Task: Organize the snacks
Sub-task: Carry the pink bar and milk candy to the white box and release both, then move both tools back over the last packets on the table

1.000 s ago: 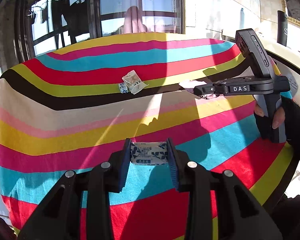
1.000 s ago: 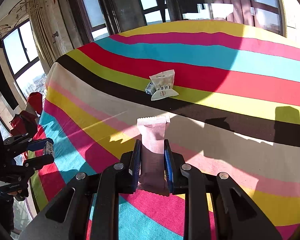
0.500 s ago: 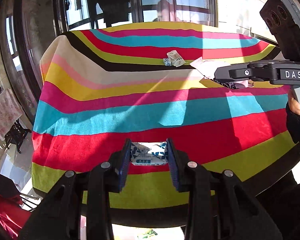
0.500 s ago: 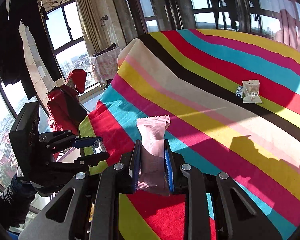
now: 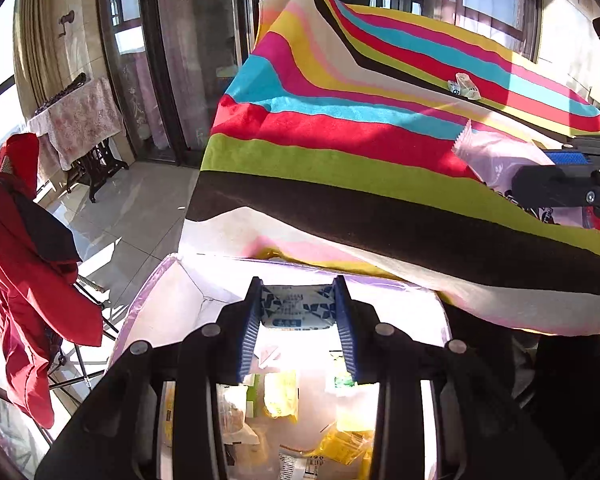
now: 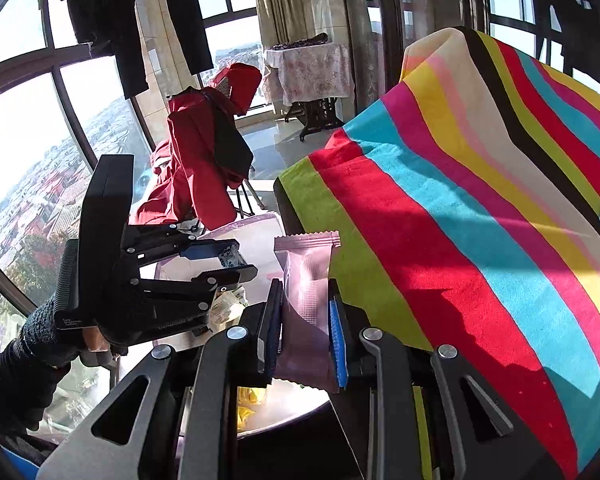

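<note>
My left gripper is shut on a small white-and-blue snack packet and hangs over an open pale lilac storage box beside the table, with several snack wrappers inside. The right wrist view shows that gripper from the side, a gloved hand holding it. My right gripper is shut on a pink snack pouch, near the table's edge above the box. In the left wrist view the pouch shows at the right. Two small snacks lie far off on the striped cloth.
The table wears a bright striped cloth that drapes over its edge above the box. A red jacket on a folding chair stands left of the box. Tiled floor, a small cloth-covered stand and tall windows lie beyond.
Both grippers have swung away from the tabletop to its edge, each still gripping its snack. The storage box has come into view under the left gripper.
</note>
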Motion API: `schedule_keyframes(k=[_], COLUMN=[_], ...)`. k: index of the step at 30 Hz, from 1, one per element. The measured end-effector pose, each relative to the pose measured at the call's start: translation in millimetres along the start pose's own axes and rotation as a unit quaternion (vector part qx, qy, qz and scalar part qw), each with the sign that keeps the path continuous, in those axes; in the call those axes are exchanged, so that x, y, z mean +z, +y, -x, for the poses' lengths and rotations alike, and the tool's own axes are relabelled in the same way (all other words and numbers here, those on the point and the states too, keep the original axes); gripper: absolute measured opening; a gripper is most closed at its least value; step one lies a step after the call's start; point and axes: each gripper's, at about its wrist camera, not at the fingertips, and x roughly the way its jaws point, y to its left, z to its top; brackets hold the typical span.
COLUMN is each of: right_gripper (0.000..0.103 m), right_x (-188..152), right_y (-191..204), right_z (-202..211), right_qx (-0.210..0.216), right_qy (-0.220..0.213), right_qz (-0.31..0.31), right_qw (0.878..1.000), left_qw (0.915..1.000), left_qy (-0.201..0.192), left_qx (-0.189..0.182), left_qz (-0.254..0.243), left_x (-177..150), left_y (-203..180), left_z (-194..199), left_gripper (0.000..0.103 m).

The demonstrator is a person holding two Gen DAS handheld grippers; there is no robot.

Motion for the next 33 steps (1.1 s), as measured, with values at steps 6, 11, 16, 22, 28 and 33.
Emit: schedule_keyframes(k=[6, 11, 16, 22, 28, 33], right_gripper=[0.024, 0.024, 0.025, 0.068, 0.069, 0.069], right_x=[-5.3, -16.1, -29.1, -34.4, -29.6, -27.9], right_y=[34.4, 64.2, 83.3, 84.4, 65.6, 44.6], right_z=[-24.4, -46.3, -58.4, -54.5, -31.6, -15.2], right_qx=[0.012, 0.022, 0.039, 0.066, 0.062, 0.063], right_qy=[0.037, 0.067, 0.091, 0.092, 0.063, 0.042], right_qz=[0.04, 0.08, 0.105, 0.096, 0.065, 0.032], right_qw=[0.998, 0.994, 0.99, 0.989, 0.994, 0.997], left_qw=[0.9992, 0.9975, 0.9953, 0.9903, 0.9896, 0.9898], left_qy=[0.019, 0.043, 0.058, 0.067, 0.057, 0.05], left_qx=[0.024, 0.037, 0.053, 0.105, 0.118, 0.122], left_qz=[0.027, 0.041, 0.057, 0.061, 0.058, 0.053], left_x=[-23.1, -39.0, -52.1, -55.3, -43.6, -31.7], left_y=[24.1, 38.5, 52.1, 58.2, 53.1, 45.8], left_z=[-5.3, -17.2, -20.2, -19.2, -17.3, -16.1], left_gripper=[0.035, 0.035, 0.036, 0.088, 0.095, 0.096])
